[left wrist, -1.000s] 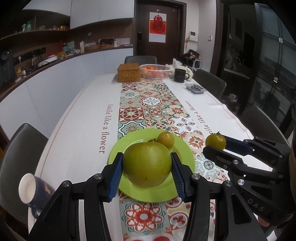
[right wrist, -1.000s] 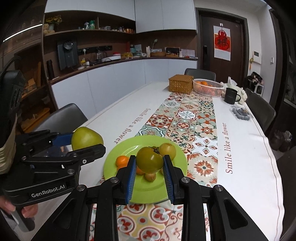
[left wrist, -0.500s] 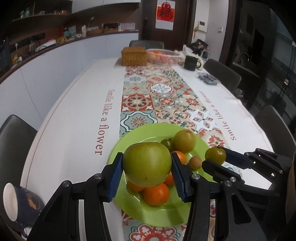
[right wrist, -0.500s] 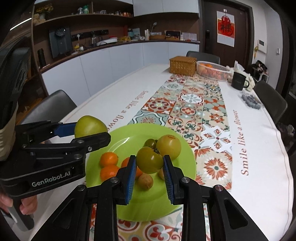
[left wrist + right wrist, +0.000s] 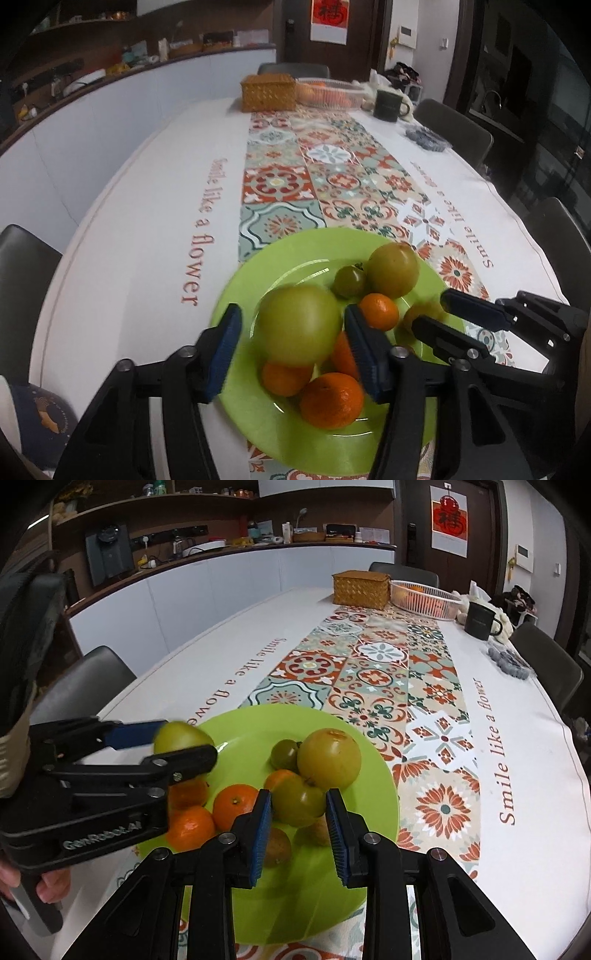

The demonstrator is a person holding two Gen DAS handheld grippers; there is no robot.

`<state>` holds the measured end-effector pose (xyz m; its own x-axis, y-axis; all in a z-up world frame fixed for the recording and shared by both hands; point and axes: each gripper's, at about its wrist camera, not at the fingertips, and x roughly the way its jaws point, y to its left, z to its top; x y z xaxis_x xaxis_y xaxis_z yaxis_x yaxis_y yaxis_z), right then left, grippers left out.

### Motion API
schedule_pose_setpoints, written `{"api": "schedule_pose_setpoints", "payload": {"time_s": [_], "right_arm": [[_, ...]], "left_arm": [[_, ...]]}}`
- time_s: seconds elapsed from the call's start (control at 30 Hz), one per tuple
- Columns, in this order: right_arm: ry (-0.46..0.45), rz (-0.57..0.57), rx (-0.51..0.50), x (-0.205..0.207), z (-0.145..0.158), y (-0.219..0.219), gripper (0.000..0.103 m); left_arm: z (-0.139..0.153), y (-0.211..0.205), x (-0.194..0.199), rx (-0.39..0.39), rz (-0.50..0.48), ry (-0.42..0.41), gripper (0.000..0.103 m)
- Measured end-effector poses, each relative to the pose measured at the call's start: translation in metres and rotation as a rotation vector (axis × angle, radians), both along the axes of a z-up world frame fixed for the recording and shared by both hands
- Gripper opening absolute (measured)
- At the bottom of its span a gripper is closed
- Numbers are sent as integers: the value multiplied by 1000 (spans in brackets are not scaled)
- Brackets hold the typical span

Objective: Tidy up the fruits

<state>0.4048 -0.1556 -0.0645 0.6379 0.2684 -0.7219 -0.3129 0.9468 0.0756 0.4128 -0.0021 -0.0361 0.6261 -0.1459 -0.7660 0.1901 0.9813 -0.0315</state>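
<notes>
Now both grippers hang over the green plate [image 5: 236,295] at the near end of the table [image 5: 140,236], each with a fruit between its blue pads. The left gripper [image 5: 293,334] has its jaws spread wide around a large yellow-green fruit [image 5: 299,325]; the right-hand pad meets the fruit, while a thin gap seems to show at the left-hand pad, so whether it is firmly clamped cannot be told from this blurred view. The right gripper [image 5: 298,814] is closed on a green tomato [image 5: 297,801], which is pressed between both pads above the plate's contents. On the plate lie a bigger yellow-green fruit [image 5: 328,758], a small dark green tomato [image 5: 284,755] touching it, several oranges [image 5: 234,806] and a brown kiwi [image 5: 277,845] just under the right gripper. A patterned runner [image 5: 373,675] runs down the table's middle toward a woven box [image 5: 361,589], a white wire basket [image 5: 424,598] holding orange fruit, and a dark mug [image 5: 480,620] at the far end. A blue mug [image 5: 40,421] sits at the near left table corner in the left wrist view.
</notes>
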Motion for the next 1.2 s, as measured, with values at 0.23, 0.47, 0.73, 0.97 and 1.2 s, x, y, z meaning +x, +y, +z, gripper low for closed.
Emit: {"api": "schedule_pose_setpoints", "payload": {"time_s": [0.23,0.47,0.73,0.97,1.2], "right_arm": [[-43,-52,7,-22,10,-17,43],[-132,-105,-1,-66,42,-31,54],[-205,-133,16,-134,80,-44,62],[-220,-162,35,-190,97,-54,70],[-273,-190,37,-246,109,-62,79]], "left_arm": [[15,-1,-30,96,9,-66,63],[45,-3,-79,122,42,-142,69],[87,-9,-146,120,65,-238,77],[108,-13,-207,101,80,-292,83],[116,-16,-260,79,89,-321,89]]}}
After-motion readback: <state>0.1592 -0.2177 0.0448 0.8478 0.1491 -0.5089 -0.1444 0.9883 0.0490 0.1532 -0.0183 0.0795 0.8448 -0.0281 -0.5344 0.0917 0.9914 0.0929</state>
